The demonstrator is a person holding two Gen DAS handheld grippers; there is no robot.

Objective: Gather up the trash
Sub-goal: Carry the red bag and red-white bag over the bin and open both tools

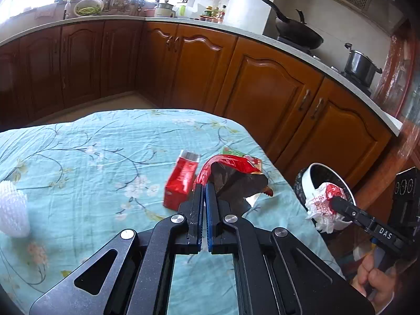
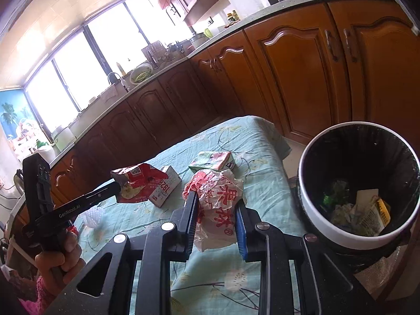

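Note:
My left gripper (image 1: 204, 185) is shut on a red snack bag (image 1: 231, 173) and holds it above the table; the bag also shows in the right wrist view (image 2: 136, 183). My right gripper (image 2: 216, 197) is shut on a crumpled white-and-red plastic wrapper (image 2: 218, 204), held over the table's right side beside the bin; the wrapper also shows in the left wrist view (image 1: 324, 202). The white trash bin (image 2: 359, 236) with a black liner stands off the table's right edge and holds several scraps. A red carton (image 1: 181, 178) and a green carton (image 2: 212, 160) lie on the table.
The table wears a light blue floral cloth (image 1: 92, 157). A white foam net (image 1: 11, 210) lies at its left. Brown kitchen cabinets (image 1: 262, 89) run behind, with a wok (image 1: 296, 31) and a pot (image 1: 361, 65) on the stove.

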